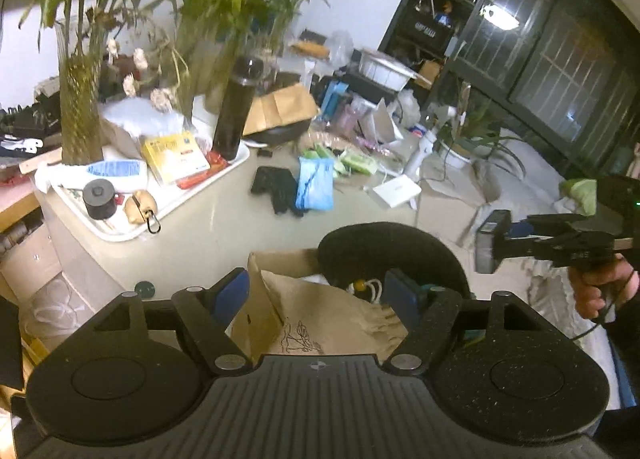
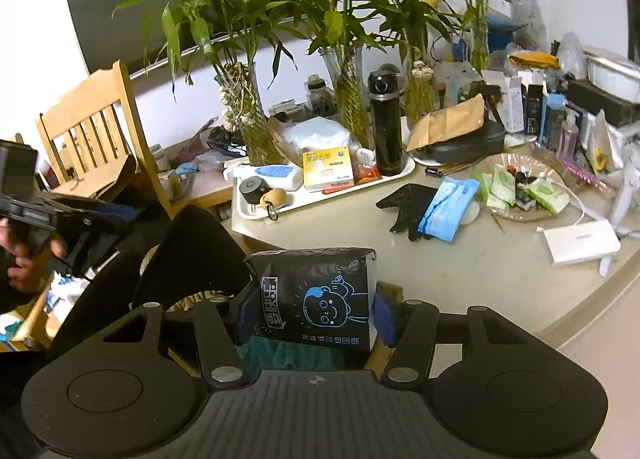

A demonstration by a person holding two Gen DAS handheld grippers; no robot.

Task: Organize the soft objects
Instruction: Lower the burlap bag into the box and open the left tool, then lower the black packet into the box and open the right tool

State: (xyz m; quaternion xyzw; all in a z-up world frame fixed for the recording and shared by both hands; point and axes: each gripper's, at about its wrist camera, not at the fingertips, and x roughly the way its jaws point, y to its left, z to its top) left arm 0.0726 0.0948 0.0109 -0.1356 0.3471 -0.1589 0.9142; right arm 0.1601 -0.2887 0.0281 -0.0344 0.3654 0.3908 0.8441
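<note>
The right tool [image 2: 312,311] is clamped on a black packet [image 2: 316,295], held upright above the surface's near edge. The left tool [image 1: 320,291], fingers apart and empty, hovers over the paper bag [image 1: 320,323] just beside it.

The left gripper [image 1: 320,291] has its fingers [image 1: 234,291] spread wide apart, gripping nothing. The right gripper [image 2: 316,311] is closed with both fingers pressing a soft packet [image 2: 316,291], held level.
</note>
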